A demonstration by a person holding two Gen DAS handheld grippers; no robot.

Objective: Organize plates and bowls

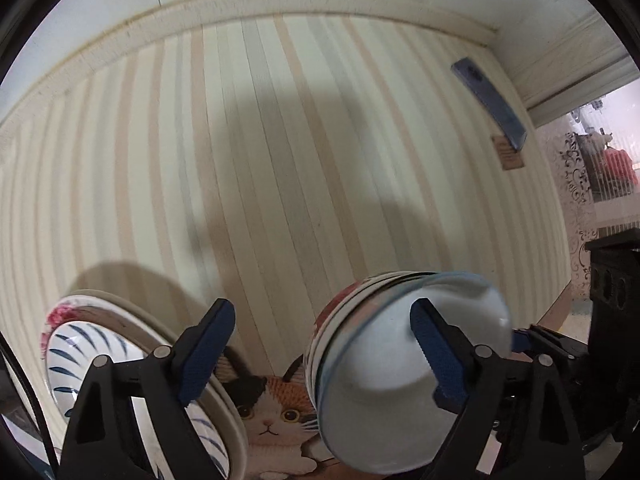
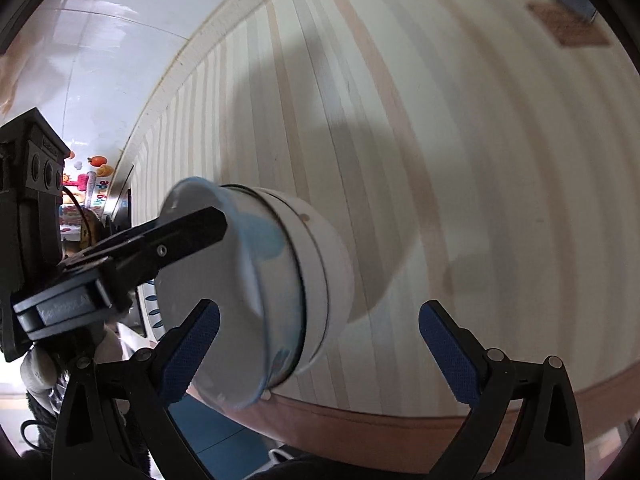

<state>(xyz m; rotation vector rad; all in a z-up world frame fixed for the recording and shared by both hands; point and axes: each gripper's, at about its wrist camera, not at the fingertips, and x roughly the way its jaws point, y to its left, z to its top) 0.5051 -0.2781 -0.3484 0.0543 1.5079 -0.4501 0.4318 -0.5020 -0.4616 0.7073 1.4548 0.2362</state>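
A stack of bowls (image 1: 344, 328) stands on the striped table, topped by a white bowl with a pale blue rim (image 1: 384, 392). My left gripper (image 1: 322, 354) is open, and its right finger lies across that top bowl's mouth. Left of it sits a stack of plates with a blue-striped plate (image 1: 92, 360) on top. In the right wrist view my right gripper (image 2: 320, 354) is open beside the white bowl (image 2: 240, 304), holding nothing. The left gripper's black finger (image 2: 192, 232) reaches over the bowl's rim there.
A cat-print mat (image 1: 276, 412) lies between the plates and the bowls. A blue phone (image 1: 488, 104) and a brown card (image 1: 508, 152) rest far across the striped tablecloth (image 1: 280, 160). The table's brown edge (image 2: 380, 424) runs close to my right gripper.
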